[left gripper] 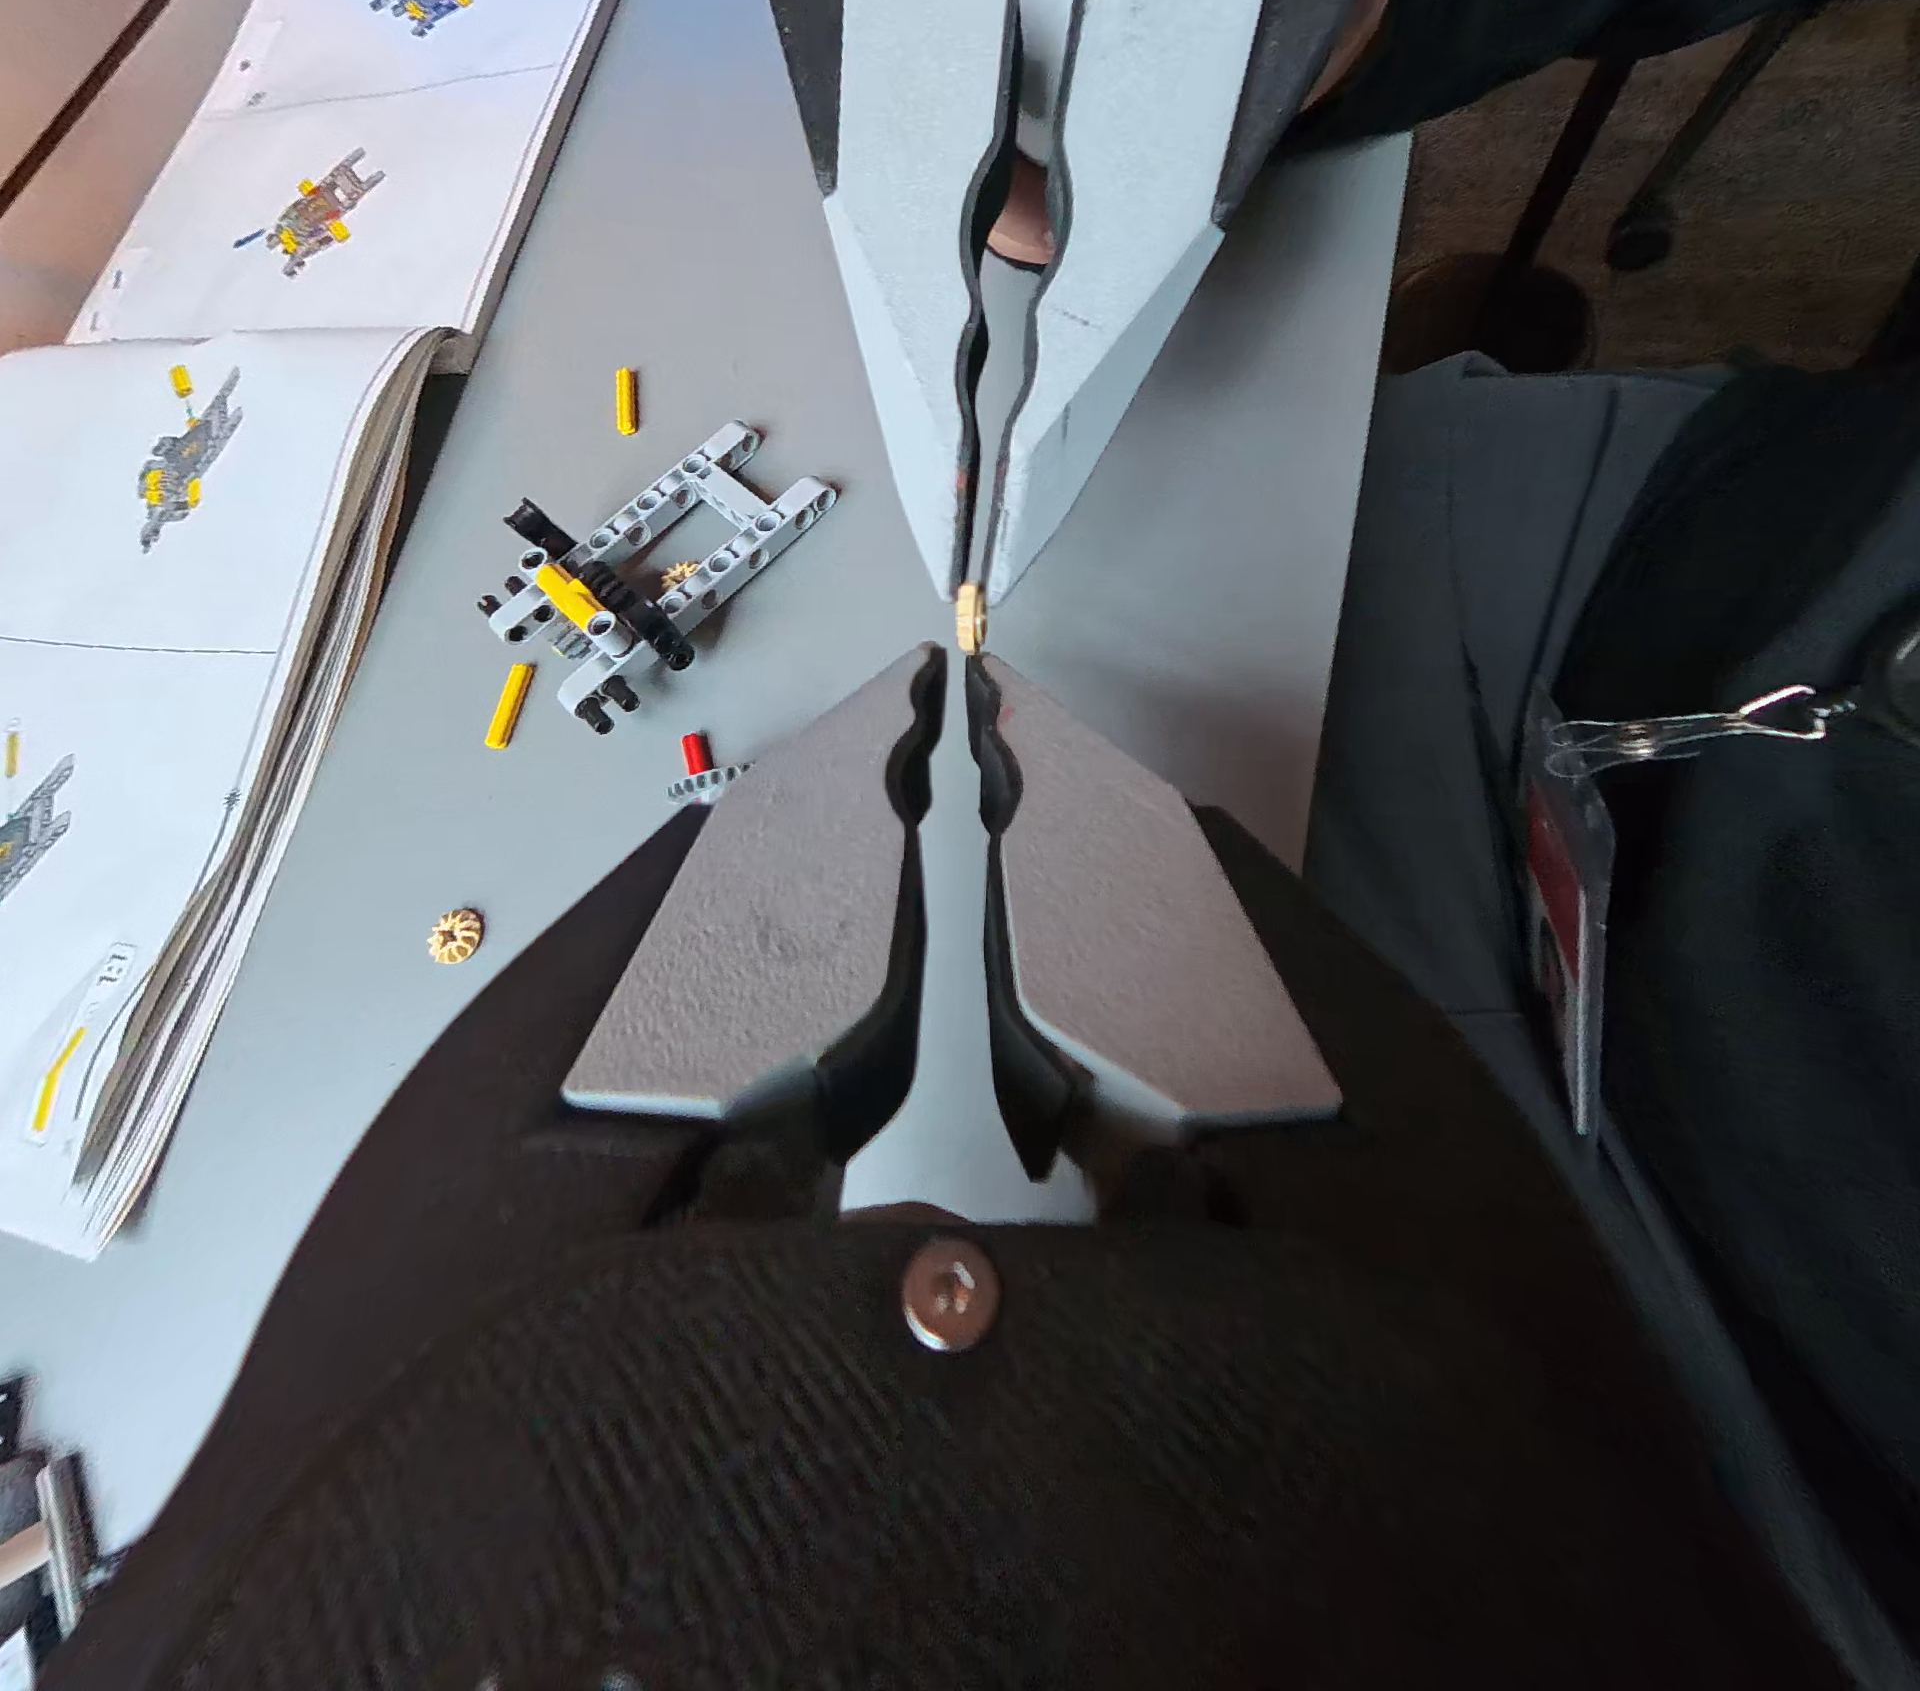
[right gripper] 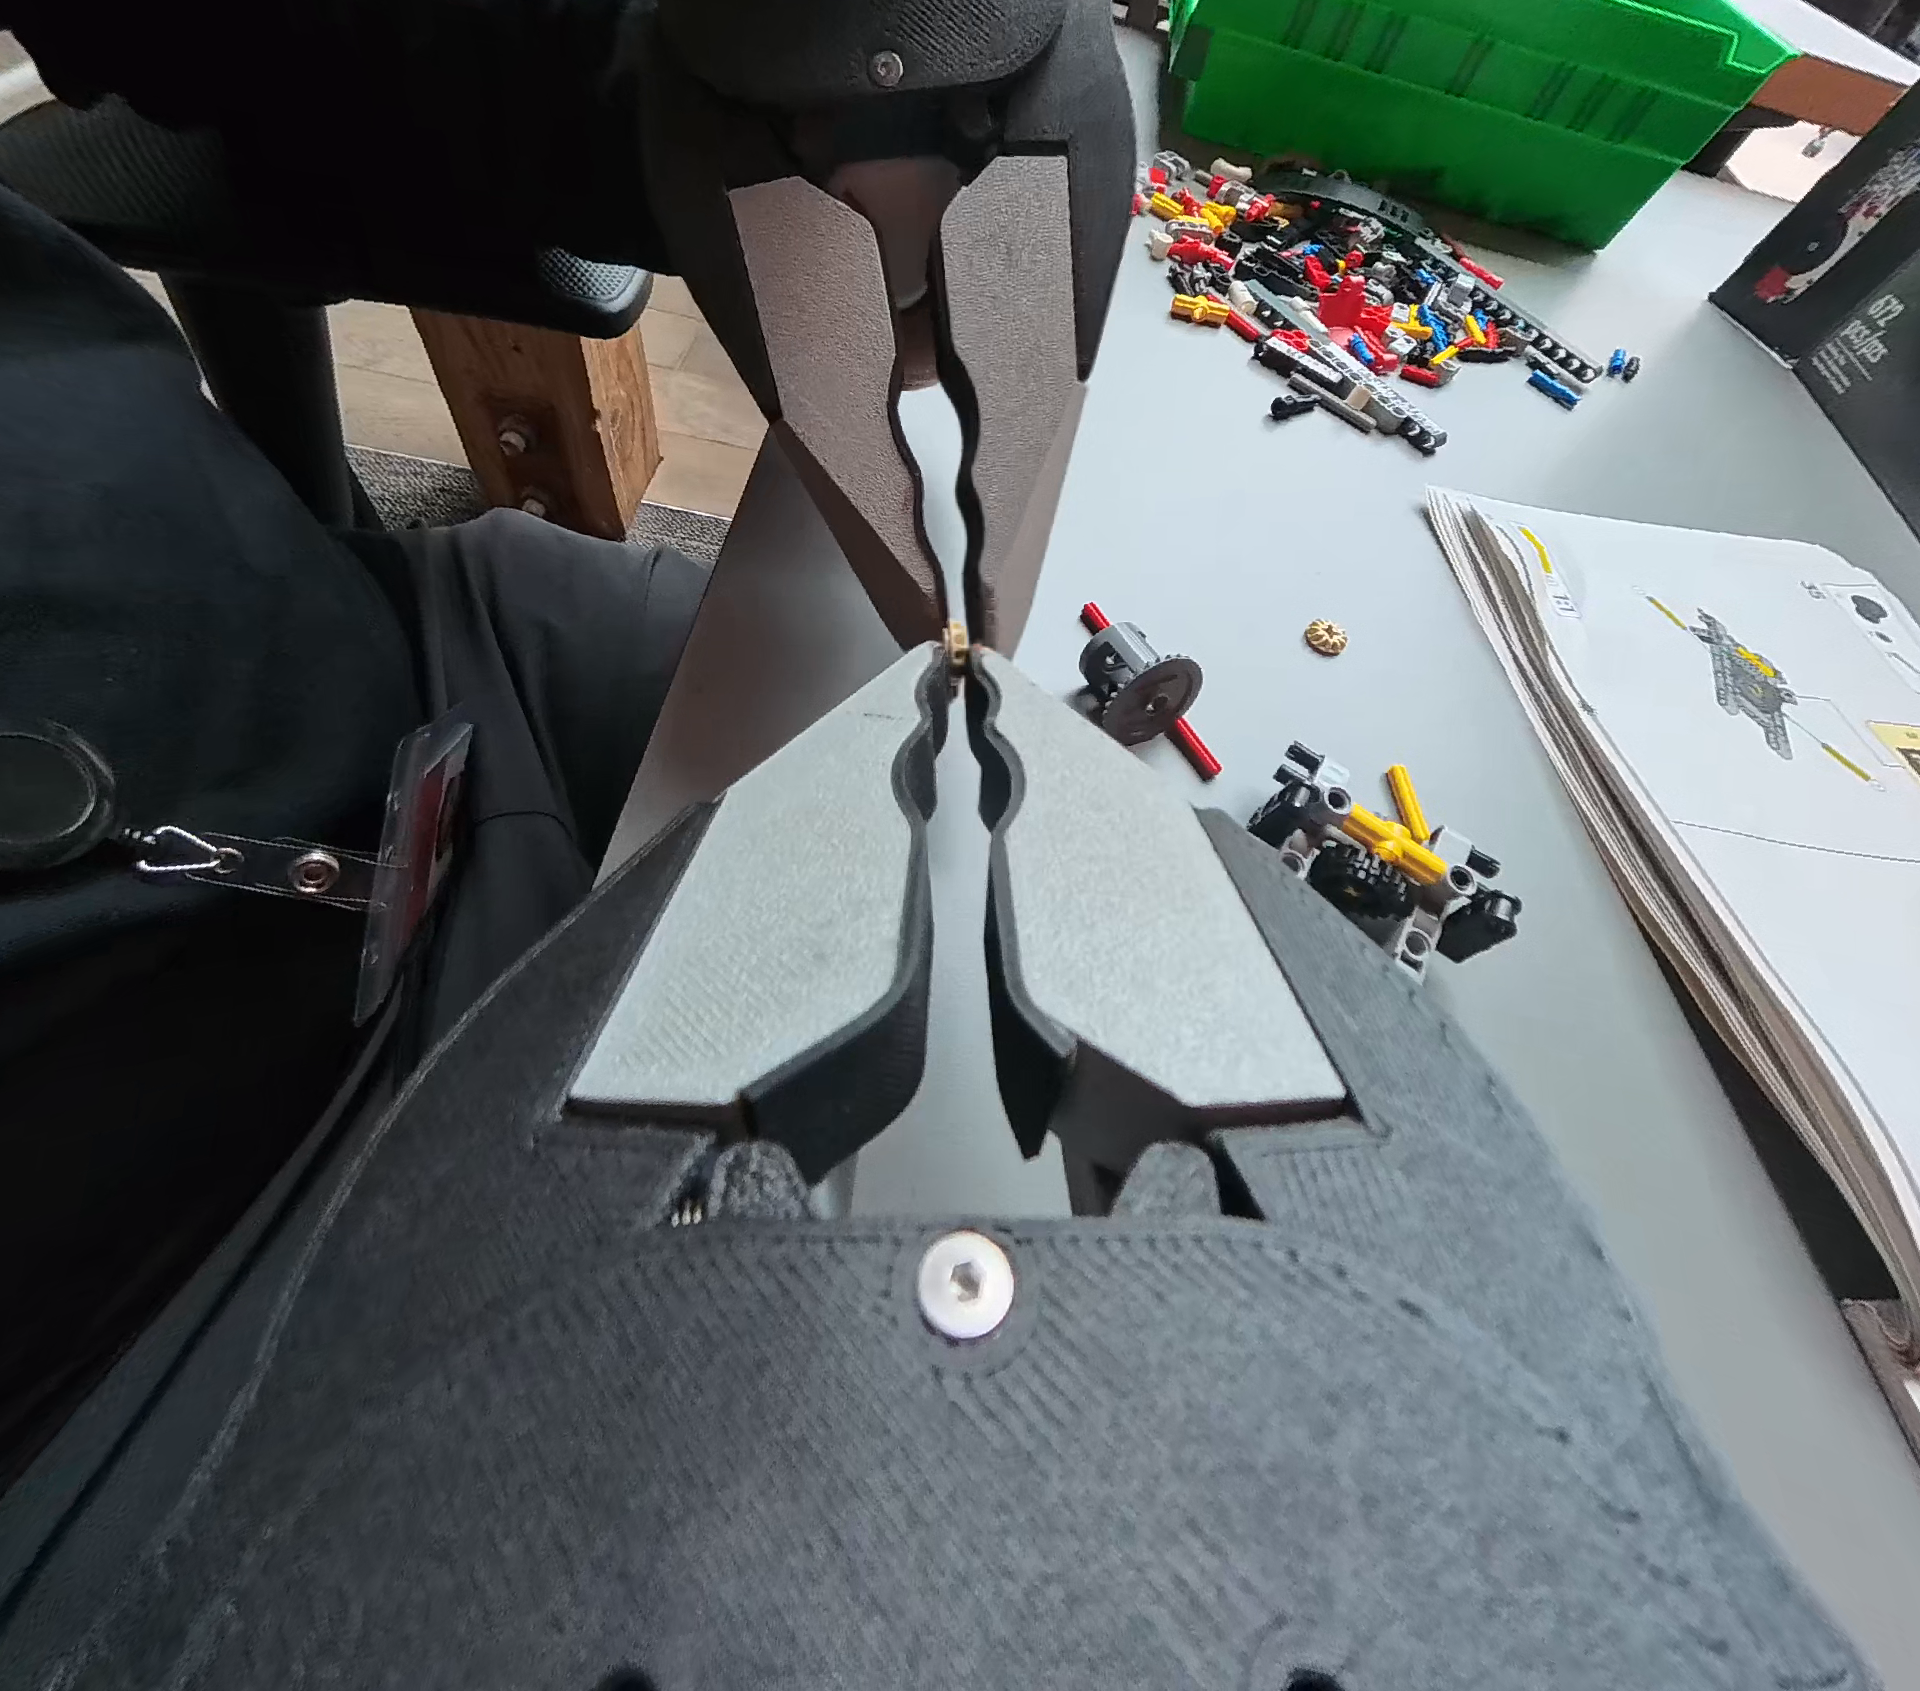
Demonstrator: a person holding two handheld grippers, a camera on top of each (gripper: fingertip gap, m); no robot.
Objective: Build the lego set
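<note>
Lego gear [left gripper: 970, 618], small and tan, hangs in the air between my two claws, above the table's [left gripper: 1195, 498] near edge. It is light, stiff and slick, so only a pinch on its flat faces is safe. My right claw [left gripper: 974, 597] is nipped shut on it. My left claw [left gripper: 951, 662] is almost closed at its other rim; I cannot tell if it grips. Only the left view shows the grey frame [left gripper: 644, 561] whole, and only the right shows the parts pile [right gripper: 1351, 291].
</note>
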